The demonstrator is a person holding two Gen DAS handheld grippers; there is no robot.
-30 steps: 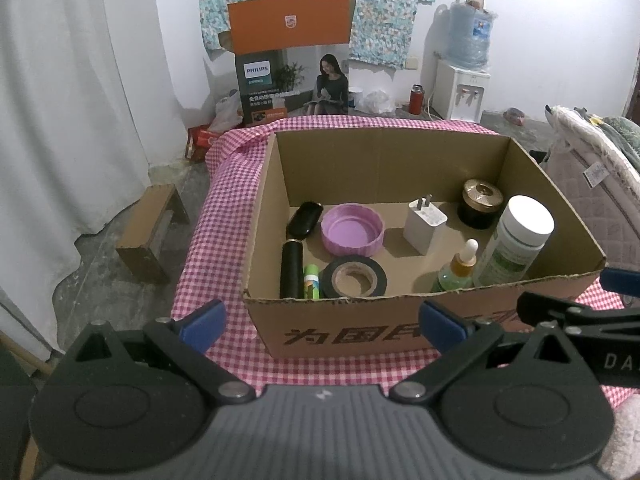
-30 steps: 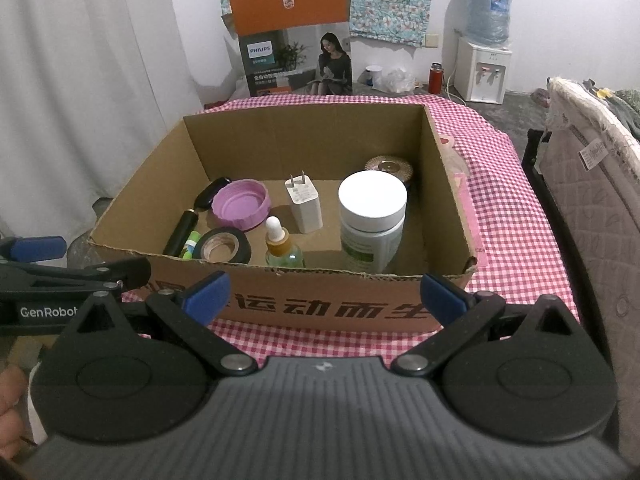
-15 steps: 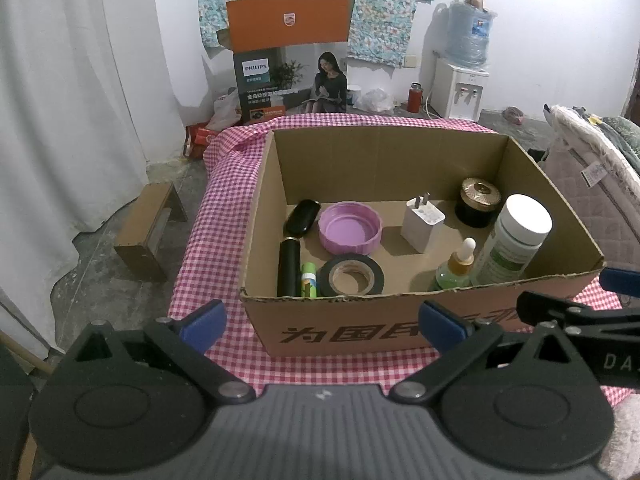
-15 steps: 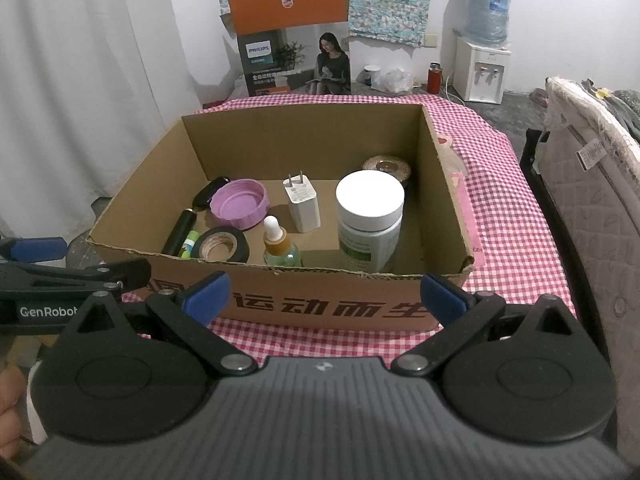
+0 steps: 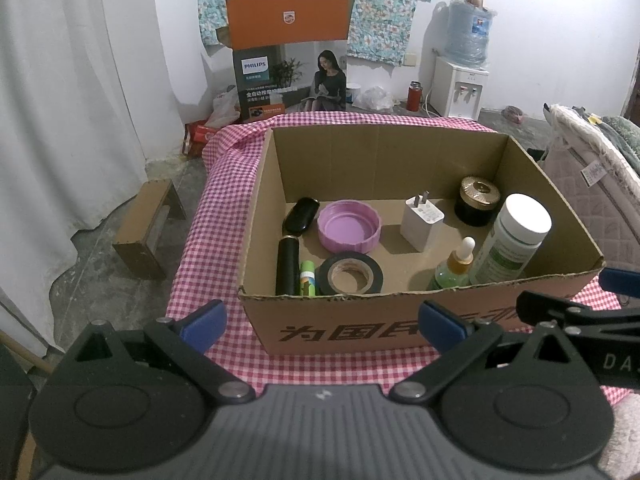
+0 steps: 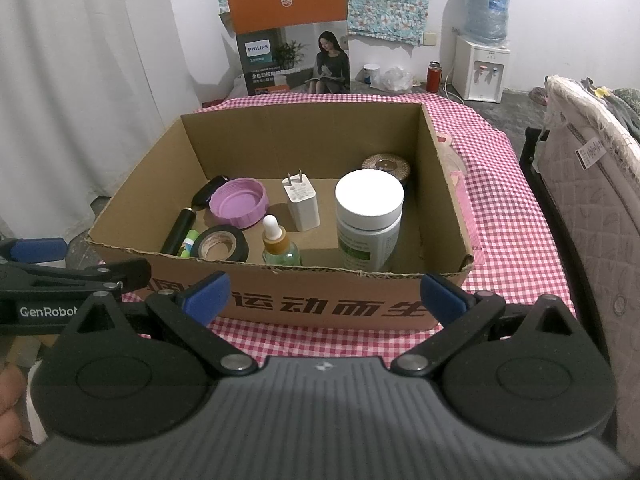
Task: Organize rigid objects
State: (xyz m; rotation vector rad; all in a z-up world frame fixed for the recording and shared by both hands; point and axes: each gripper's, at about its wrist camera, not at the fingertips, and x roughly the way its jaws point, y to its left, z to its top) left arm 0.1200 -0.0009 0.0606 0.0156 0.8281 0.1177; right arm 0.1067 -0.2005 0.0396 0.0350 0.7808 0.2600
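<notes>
An open cardboard box (image 5: 400, 332) (image 6: 320, 304) stands on a pink checked tablecloth. Inside lie a purple lid (image 5: 349, 232), a roll of black tape (image 5: 349, 276), a white charger (image 5: 422, 222), a dropper bottle (image 5: 454, 270), a white-capped bottle (image 5: 512, 240), a dark jar with a gold lid (image 5: 478, 200), a black tube (image 5: 289, 266), a green stick (image 5: 307, 278) and a black case (image 5: 301, 221). My left gripper (image 5: 322, 322) and my right gripper (image 6: 324, 294) are both open and empty, side by side in front of the box's near wall.
A Philips carton (image 5: 288, 76) stands behind the table. A water dispenser (image 5: 464, 76) is at the back right. A padded chair (image 6: 592, 184) is close on the right. A small wooden stool (image 5: 146, 228) stands on the floor at left, by a white curtain.
Both grippers have drawn back slightly from the box. Nothing in the box has moved.
</notes>
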